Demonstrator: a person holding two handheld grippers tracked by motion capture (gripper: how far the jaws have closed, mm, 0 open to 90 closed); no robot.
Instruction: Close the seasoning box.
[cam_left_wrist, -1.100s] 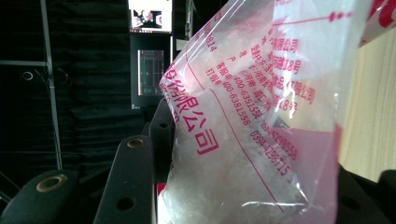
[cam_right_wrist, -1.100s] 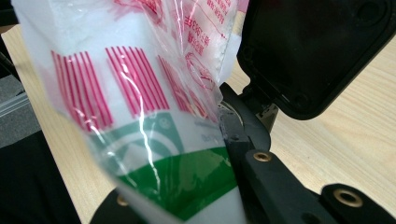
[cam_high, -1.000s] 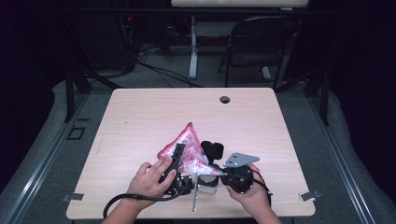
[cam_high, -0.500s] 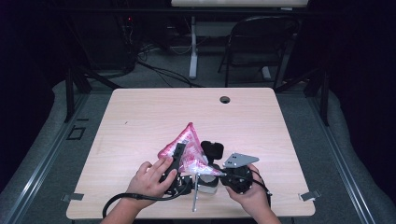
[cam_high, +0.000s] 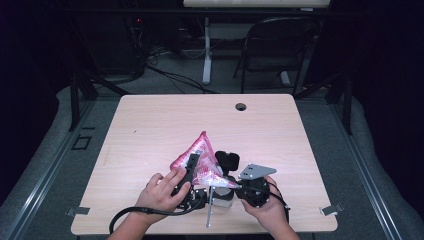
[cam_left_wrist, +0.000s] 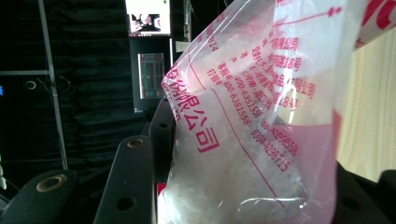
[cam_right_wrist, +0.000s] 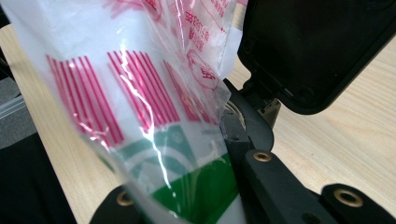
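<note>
A clear plastic bag (cam_high: 201, 161) with pink print stands up like a tent near the table's front edge, held between both hands. My left gripper (cam_high: 188, 169) comes at it from the left. In the left gripper view the bag (cam_left_wrist: 252, 140), with white contents, sits between the black jaws and presses on the left finger (cam_left_wrist: 135, 182); the left gripper (cam_left_wrist: 243, 158) is shut on it. My right gripper (cam_high: 236, 186) is shut on the bag's lower right corner. The right gripper view has a red-striped, green-printed part of the bag (cam_right_wrist: 140, 116) pinched in that gripper (cam_right_wrist: 187, 186).
A black object (cam_high: 228, 160) lies on the wooden table (cam_high: 150, 130) just behind the bag, and looms large in the right gripper view (cam_right_wrist: 317, 46). A thin grey rod (cam_high: 210, 212) and a white item (cam_high: 223, 198) sit by the front edge. A cable hole (cam_high: 241, 106) is at the back; a chair (cam_high: 280, 45) stands beyond.
</note>
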